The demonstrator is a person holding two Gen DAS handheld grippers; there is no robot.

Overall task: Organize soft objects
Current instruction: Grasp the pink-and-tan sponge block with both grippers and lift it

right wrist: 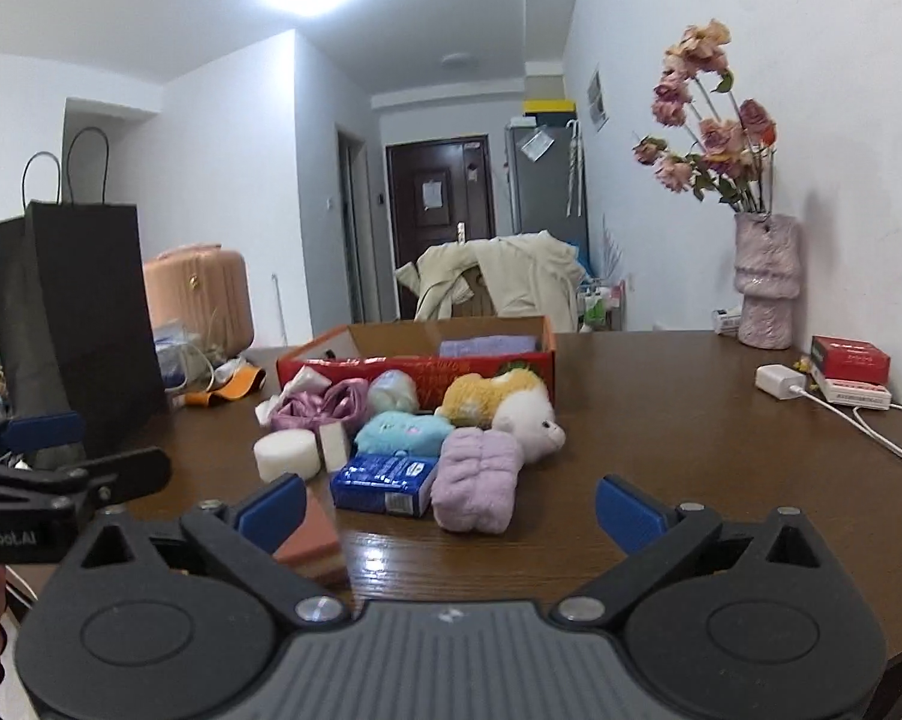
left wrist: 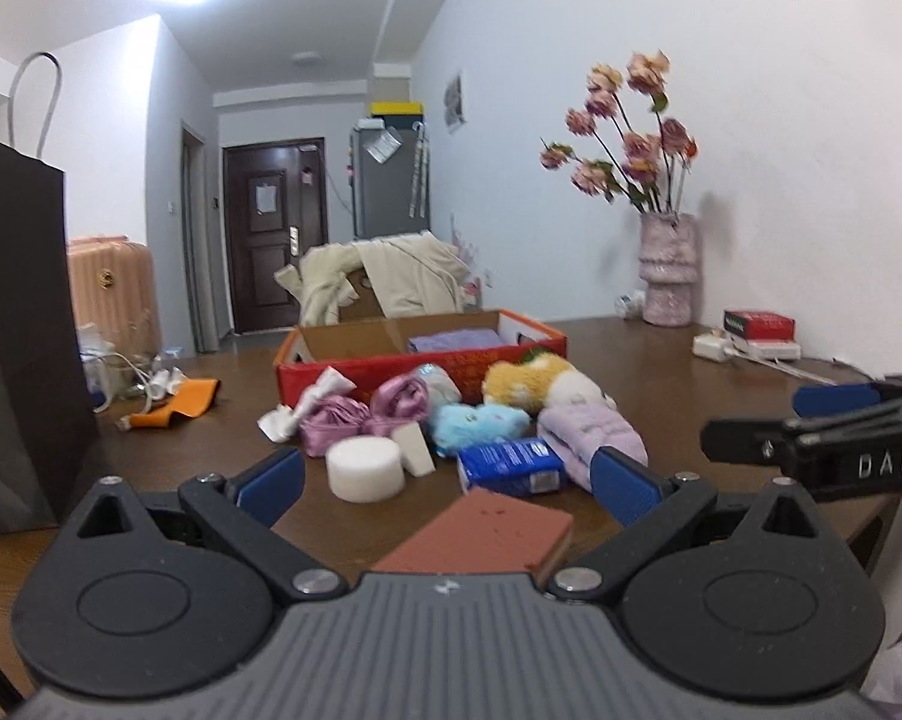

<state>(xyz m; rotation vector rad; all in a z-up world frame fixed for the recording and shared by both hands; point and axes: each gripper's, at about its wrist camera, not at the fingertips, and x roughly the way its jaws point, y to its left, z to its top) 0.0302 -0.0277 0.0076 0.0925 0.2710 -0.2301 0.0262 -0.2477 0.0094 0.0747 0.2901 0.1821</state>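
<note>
Red box [right wrist: 415, 369] at far side of table [right wrist: 661, 420]: holds a folded purple towel [right wrist: 487, 346], right half. Soft toys [right wrist: 451, 420] heaped on table just in front, outside box. Left gripper [left wrist: 445, 474] and right gripper [right wrist: 448, 501] both spread wide, holding nothing.

Each claw [left wrist: 445, 474] has black arms, blue pads [left wrist: 271, 477], silver screws and a ribbed grey body.

Both wrist views look low across the tabletop [left wrist: 661, 360] toward the far door [right wrist: 439, 228], sharing the soft pile [right wrist: 415, 438]; edges probably distorted.
</note>
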